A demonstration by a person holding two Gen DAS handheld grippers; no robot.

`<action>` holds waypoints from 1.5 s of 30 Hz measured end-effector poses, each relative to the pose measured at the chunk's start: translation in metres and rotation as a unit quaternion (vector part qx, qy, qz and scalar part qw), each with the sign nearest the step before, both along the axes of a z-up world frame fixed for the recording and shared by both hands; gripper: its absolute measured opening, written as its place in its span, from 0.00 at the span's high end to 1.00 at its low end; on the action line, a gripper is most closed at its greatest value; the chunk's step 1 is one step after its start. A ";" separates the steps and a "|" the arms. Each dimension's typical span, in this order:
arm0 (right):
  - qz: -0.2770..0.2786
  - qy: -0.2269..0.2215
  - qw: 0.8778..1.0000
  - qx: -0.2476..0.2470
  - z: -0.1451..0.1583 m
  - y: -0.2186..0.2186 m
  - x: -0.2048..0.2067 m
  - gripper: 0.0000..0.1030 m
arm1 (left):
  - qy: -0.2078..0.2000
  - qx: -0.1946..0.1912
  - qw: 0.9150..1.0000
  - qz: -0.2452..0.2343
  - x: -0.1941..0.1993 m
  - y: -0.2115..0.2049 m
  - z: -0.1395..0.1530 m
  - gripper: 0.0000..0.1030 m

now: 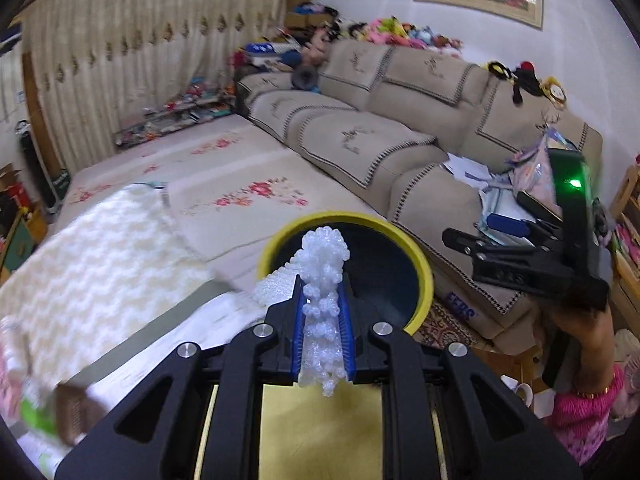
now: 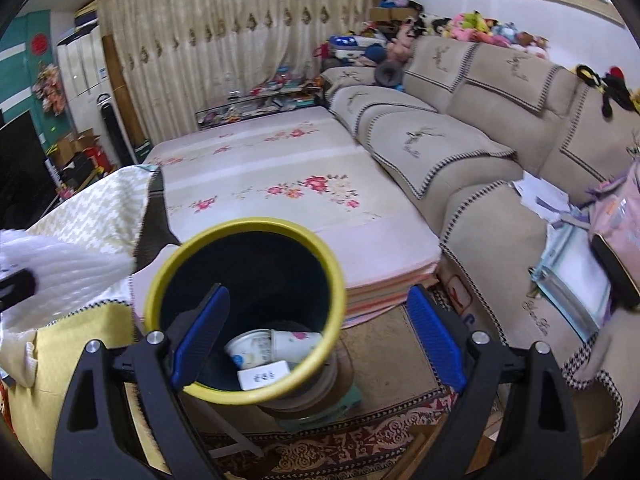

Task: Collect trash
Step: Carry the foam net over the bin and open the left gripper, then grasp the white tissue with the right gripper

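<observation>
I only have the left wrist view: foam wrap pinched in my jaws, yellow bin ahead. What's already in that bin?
Observer: The right wrist view looks down into the yellow-rimmed bin: a white paper cup lies on its side at the bottom.
Operator: Anything else in there?
Observer: Yes, a small white box sits at the bottom, against the near wall.
Operator: Is the right gripper carrying anything?
Observer: No. The right gripper has its jaws wide open and empty, the left one across the bin's mouth.
Operator: What is the bin standing on?
Observer: It seems to rest on a brown round base over a patterned rug.
</observation>
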State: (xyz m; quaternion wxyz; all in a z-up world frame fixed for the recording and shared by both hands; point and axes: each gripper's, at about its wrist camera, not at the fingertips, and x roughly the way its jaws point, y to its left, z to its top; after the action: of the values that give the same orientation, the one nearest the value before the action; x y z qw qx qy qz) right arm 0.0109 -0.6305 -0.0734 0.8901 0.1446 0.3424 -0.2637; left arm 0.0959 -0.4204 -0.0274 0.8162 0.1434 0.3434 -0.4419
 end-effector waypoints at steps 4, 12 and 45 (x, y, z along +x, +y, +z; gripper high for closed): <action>-0.019 -0.005 1.000 0.008 -0.003 -0.014 -0.012 0.17 | 0.019 0.016 1.000 -0.009 0.016 -0.049 -0.018 0.80; -0.028 -0.008 1.000 0.011 -0.005 -0.018 -0.020 0.16 | 0.005 0.039 0.999 0.027 0.042 -0.094 -0.042 0.37; 0.325 -0.062 0.943 0.036 0.025 0.246 0.058 0.17 | -0.058 -0.061 0.924 0.373 -0.029 0.347 0.038 0.11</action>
State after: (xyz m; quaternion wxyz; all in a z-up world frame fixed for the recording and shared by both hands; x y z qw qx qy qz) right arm 0.0694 -0.3847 -0.0479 0.9413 0.0734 0.3238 0.0614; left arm 0.0673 -0.0735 0.0106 0.9478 -0.0198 0.2959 -0.1169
